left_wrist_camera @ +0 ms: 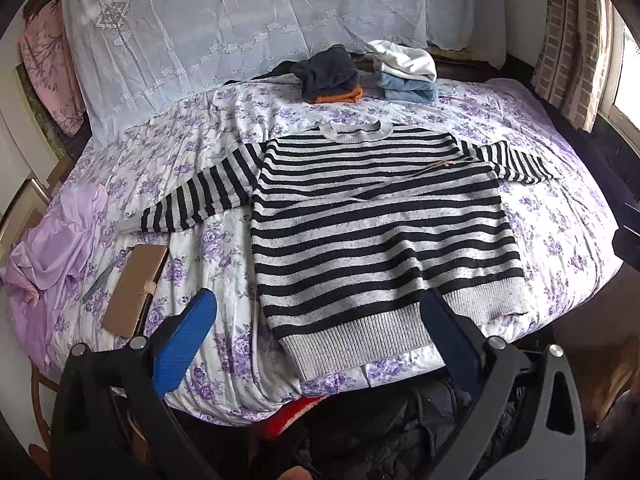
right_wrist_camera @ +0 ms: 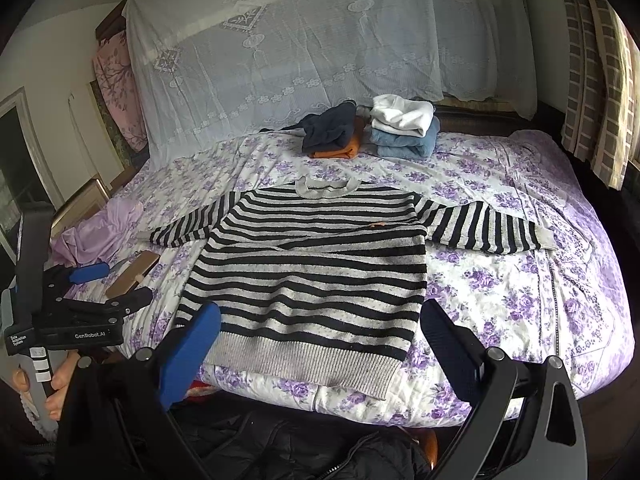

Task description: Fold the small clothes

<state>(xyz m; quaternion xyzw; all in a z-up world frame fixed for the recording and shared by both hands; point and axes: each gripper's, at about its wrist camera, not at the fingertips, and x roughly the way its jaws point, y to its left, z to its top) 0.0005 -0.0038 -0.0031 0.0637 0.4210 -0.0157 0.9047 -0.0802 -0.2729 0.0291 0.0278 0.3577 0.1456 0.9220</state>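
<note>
Lying flat on the bed (right_wrist_camera: 520, 280), the striped sweater (right_wrist_camera: 312, 272) is spread face up, collar toward the headboard, hem at the near edge, sleeves (right_wrist_camera: 492, 228) stretched out to both sides. Its long axis runs straight away from both hand-held grippers. The left hand-held gripper (left_wrist_camera: 320, 312) is held spread, jaws straddling the left half of the hem, nothing pinched. The right hand-held gripper (right_wrist_camera: 320, 320) is likewise spread, framing the hem's right portion, not touching it. Each sleeve is judged nearer to the same-side gripper, well ahead and outward. Folded piles (right_wrist_camera: 400, 132) are seen beyond the collar. A sleeve fold inward is probably the step next.
</note>
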